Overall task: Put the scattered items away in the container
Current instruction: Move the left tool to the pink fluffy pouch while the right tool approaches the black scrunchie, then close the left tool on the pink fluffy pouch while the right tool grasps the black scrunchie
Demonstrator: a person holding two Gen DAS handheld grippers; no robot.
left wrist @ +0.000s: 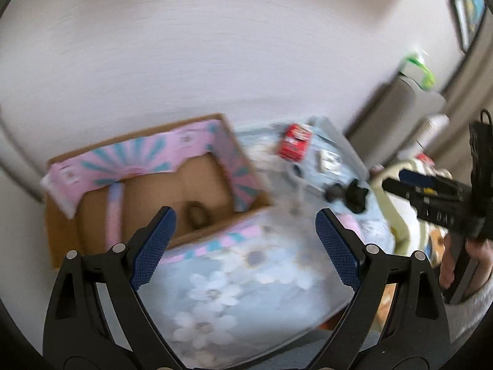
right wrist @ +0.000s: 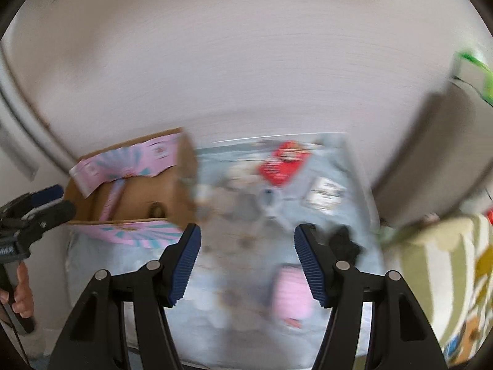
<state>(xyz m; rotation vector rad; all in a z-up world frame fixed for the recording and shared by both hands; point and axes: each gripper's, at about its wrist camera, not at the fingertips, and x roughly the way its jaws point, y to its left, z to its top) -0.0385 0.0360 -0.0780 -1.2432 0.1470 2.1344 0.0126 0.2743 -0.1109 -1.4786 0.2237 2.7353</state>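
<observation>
Both sets of jaws stand apart w/ nothing between the pads: left gripper (left wrist: pixel 245 246) wide, right gripper (right wrist: pixel 247 265) about half as wide, empty too. Frames are motion-blurred, so fine detail is unreliable.

Nearest, under the fingers, is the table (right wrist: pixel 215 314) w/ a pale blue flower-print cover. In the right wrist view a pink striped item (right wrist: pixel 291 293) lies just beside the right-hand pad, and a black lumpy item (right wrist: pixel 342 243) sits close beyond that pad. Further on: a small white-and-blue piece (right wrist: pixel 269 199), too smeared to ID, a white printed card or packet (right wrist: pixel 325 195), then a red packet (right wrist: pixel 282 165) near the far edge. All loose on the cover, none touching each other as far as I can tell.

Container = cardboard box (left wrist: pixel 215 141) w/ pink-and-teal lining, at the table's far left corner against the wall. Open top; a dark ring-shaped thing (left wrist: pixel 197 214) lies on its floor, so prob. one item is in already.

Step, as I read it: between picks, w/ both grippers hovering over the table and most items not yet in.

Next move prob. calls for the right gripper to drop onto the pink item or the black one, pads either side, close, then carry left over the box wall. Left gripper sits nearest the box; it shouldn't block that path.
</observation>
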